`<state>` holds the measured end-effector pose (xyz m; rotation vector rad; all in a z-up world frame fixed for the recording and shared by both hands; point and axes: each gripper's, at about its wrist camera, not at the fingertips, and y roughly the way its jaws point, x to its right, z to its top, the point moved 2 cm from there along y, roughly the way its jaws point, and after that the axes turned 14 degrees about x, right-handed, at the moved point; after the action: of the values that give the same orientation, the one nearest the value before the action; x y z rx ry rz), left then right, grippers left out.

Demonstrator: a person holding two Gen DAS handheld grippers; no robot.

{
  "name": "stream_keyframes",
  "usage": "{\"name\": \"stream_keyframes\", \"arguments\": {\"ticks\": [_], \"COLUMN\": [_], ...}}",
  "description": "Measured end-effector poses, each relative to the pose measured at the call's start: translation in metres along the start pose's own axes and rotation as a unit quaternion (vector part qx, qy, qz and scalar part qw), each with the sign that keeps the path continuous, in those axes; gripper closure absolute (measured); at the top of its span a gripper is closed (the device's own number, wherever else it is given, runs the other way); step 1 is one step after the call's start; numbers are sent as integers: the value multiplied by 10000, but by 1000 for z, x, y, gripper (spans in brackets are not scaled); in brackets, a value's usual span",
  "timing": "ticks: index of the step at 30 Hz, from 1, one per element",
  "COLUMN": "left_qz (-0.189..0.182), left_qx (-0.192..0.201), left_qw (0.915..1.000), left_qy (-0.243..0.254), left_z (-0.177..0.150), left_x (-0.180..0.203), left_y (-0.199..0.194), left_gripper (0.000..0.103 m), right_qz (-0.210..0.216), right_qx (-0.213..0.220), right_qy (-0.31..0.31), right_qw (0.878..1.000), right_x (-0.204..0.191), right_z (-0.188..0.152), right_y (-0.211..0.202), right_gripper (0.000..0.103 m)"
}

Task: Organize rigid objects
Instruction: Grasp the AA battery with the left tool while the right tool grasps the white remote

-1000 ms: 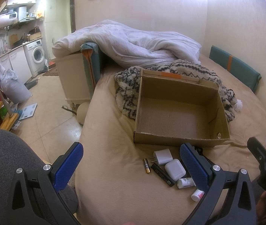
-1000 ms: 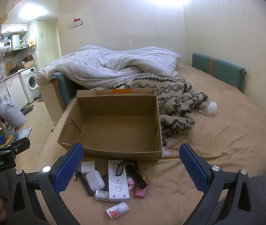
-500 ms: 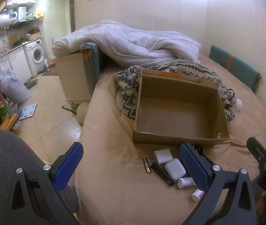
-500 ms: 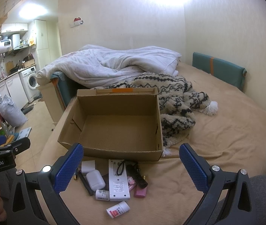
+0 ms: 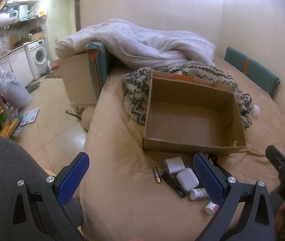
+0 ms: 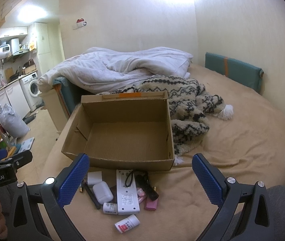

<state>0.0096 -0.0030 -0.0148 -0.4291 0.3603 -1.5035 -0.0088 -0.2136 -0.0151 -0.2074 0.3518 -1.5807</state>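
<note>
An empty open cardboard box (image 6: 122,138) (image 5: 192,124) sits on the tan bed. In front of it lies a small pile: a white charger plug (image 5: 174,165), a white earbud case (image 6: 102,192) (image 5: 187,178), a battery (image 5: 156,175), a black pen-like stick (image 5: 173,184), a white power strip (image 6: 126,191), a black cable (image 6: 146,186), a pink item (image 6: 151,203), and two small white bottles (image 6: 127,223) (image 6: 110,208). My left gripper (image 5: 140,177) is open and empty, above the pile's left side. My right gripper (image 6: 140,177) is open and empty, above the pile.
A patterned knit blanket (image 6: 184,108) lies behind and right of the box, a white duvet (image 6: 118,68) further back. The bed's left edge (image 5: 88,132) drops to a tiled floor. A teal cushion (image 6: 232,71) leans on the right wall.
</note>
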Motion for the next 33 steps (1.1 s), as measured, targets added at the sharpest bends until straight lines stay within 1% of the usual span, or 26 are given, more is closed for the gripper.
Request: {"name": "stream_keyframes", "arguments": {"ticks": [3, 6, 9, 11, 13, 14, 15, 16, 17, 19, 20, 21, 22, 23, 25, 26, 27, 28, 29, 30, 31, 33], "left_qz": [-92, -10, 153, 208, 317, 348, 349, 334, 312, 238, 188, 169, 141, 76, 28, 1, -13, -50, -100, -132, -138, -96], "left_qx": [-116, -356, -720, -995, -1262, -1425, -1591, -1758, -1959, -2357, -2498, -2653, -2808, -2981, -3233, -3384, -3478, -3590, -3672, -3733, -3775, -3847], "left_qw": [9999, 9993, 9967, 9933, 9894, 9870, 9842, 9809, 9769, 9677, 9638, 9592, 9543, 9486, 9398, 9341, 9302, 9250, 9215, 9191, 9175, 9149], "left_qy": [-54, -118, -342, -553, -644, -656, -695, -763, -792, -860, -914, -965, -1019, -1061, -1107, -1136, -1176, -1244, -1263, -1258, -1243, -1222], "left_z": [1, 3, 4, 4, 5, 4, 3, 0, -2, -10, -14, -18, -24, -30, -42, -49, -54, -60, -64, -68, -72, -79], "left_x": [-1, -9, -23, -31, -36, -36, -36, -37, -36, -33, -30, -27, -25, -21, -16, -13, -12, -10, -7, -5, -3, 0], "left_y": [5, 18, 37, 52, 69, 77, 86, 95, 105, 126, 134, 142, 148, 155, 166, 173, 179, 184, 189, 193, 196, 203], "left_gripper": [0, 0, 0, 0, 0, 1, 2, 10, 15, 21, 21, 23, 28, 35, 43, 44, 45, 48, 48, 49, 51, 51], "right_qz": [36, 201, 389, 479, 547, 645, 760, 862, 990, 1257, 1347, 1440, 1501, 1518, 1527, 1522, 1513, 1536, 1569, 1559, 1539, 1530], "right_qx": [-177, -506, -862, -1028, -1208, -1333, -1506, -1696, -1911, -2304, -2501, -2719, -2917, -3119, -3543, -3724, -3923, -4057, -4185, -4262, -4323, -4467], "right_qy": [188, 591, 1001, 1152, 1153, 1154, 1150, 1136, 1118, 1220, 1274, 1330, 1356, 1361, 1341, 1352, 1366, 1384, 1373, 1309, 1252, 1142], "right_qw": [9997, 9968, 9905, 9868, 9844, 9822, 9789, 9751, 9702, 9572, 9503, 9421, 9349, 9280, 9128, 9055, 8970, 8903, 8840, 8814, 8796, 8741], "right_x": [8, 21, 35, 41, 43, 42, 42, 40, 38, 36, 35, 34, 33, 32, 31, 29, 27, 25, 21, 17, 15, 9], "right_z": [0, 1, 0, -1, -2, -3, -5, -7, -10, -18, -22, -28, -33, -39, -54, -61, -70, -76, -82, -86, -89, -96], "right_y": [7, 18, 32, 40, 51, 57, 65, 71, 79, 95, 103, 111, 119, 126, 140, 146, 152, 156, 160, 162, 165, 168], "right_gripper": [0, 0, 0, 0, 0, 0, 0, 0, 0, 0, 0, 3, 12, 17, 23, 24, 26, 32, 35, 38, 39, 39]}}
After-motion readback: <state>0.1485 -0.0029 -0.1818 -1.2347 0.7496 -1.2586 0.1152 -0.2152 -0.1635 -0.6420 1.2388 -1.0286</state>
